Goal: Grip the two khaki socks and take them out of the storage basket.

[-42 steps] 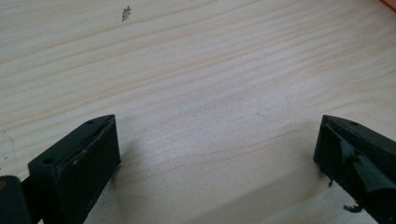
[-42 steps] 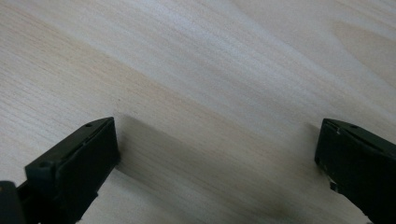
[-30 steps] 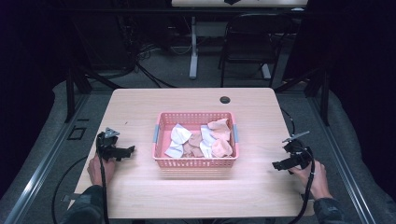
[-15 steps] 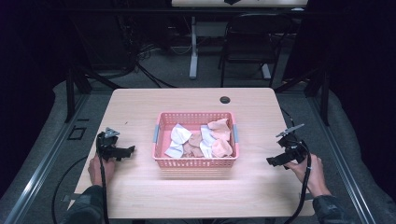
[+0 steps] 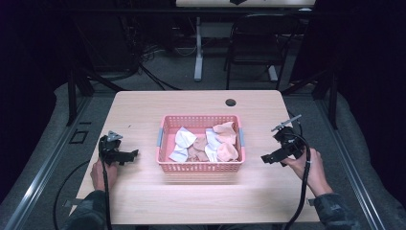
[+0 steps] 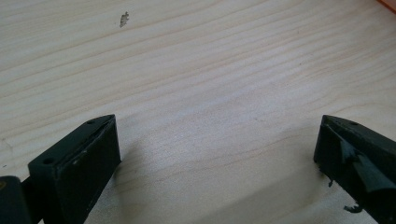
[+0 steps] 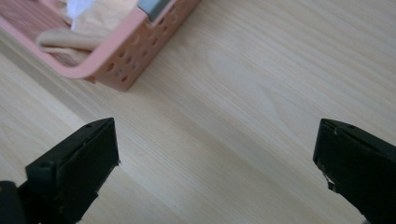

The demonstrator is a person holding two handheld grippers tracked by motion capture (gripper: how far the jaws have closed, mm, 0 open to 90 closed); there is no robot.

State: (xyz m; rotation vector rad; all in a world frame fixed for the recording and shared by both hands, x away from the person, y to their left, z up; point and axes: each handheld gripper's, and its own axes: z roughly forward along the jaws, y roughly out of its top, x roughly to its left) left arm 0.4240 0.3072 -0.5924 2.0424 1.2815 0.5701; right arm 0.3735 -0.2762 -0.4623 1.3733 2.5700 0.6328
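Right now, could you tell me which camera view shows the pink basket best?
The high view: the whole pink basket sits mid-table with cloths inside. The right gripper view catches one corner; the left gripper view only an orange sliver at its top edge.

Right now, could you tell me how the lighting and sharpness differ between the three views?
High view: the table is lit, its surroundings fall to near black, and the pink basket looks slightly soft. Left gripper view: sharp wood grain, with soft shadow between the jaws. Right gripper view: bright and even, with the basket corner slightly blurred.
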